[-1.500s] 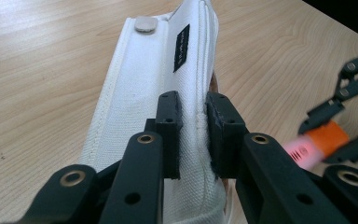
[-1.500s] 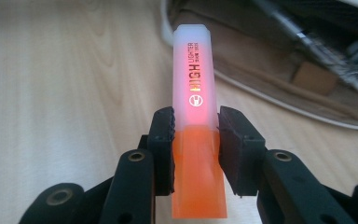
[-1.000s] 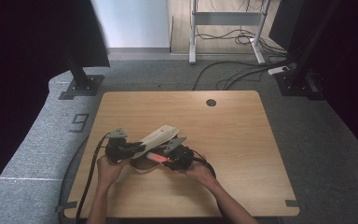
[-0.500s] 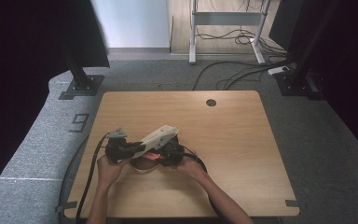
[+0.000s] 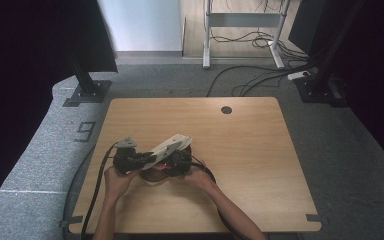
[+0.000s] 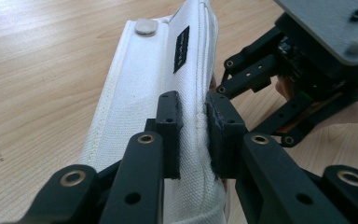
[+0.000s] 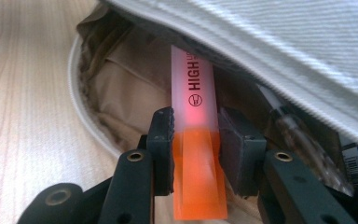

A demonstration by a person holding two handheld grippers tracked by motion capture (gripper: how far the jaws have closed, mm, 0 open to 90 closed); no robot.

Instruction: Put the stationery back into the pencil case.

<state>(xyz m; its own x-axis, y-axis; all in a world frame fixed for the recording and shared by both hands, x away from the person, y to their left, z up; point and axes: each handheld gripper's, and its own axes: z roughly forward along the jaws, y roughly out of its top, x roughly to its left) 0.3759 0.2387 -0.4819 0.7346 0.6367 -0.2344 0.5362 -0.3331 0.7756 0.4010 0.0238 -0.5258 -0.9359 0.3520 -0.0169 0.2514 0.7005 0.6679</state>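
Right gripper view, highlighter [image 7: 193, 140] between fingers [image 7: 162, 140] (clamped), inside pouch [image 7: 270, 42]

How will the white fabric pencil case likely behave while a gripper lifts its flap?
The pencil case is woven cloth, so probably floppy, sagging around the left gripper. It looks light. The highlighter in the right gripper seems smooth, perhaps slippery.

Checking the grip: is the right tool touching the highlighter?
Touching. The right gripper view shows the right tool with both jaws pressed against the highlighter.
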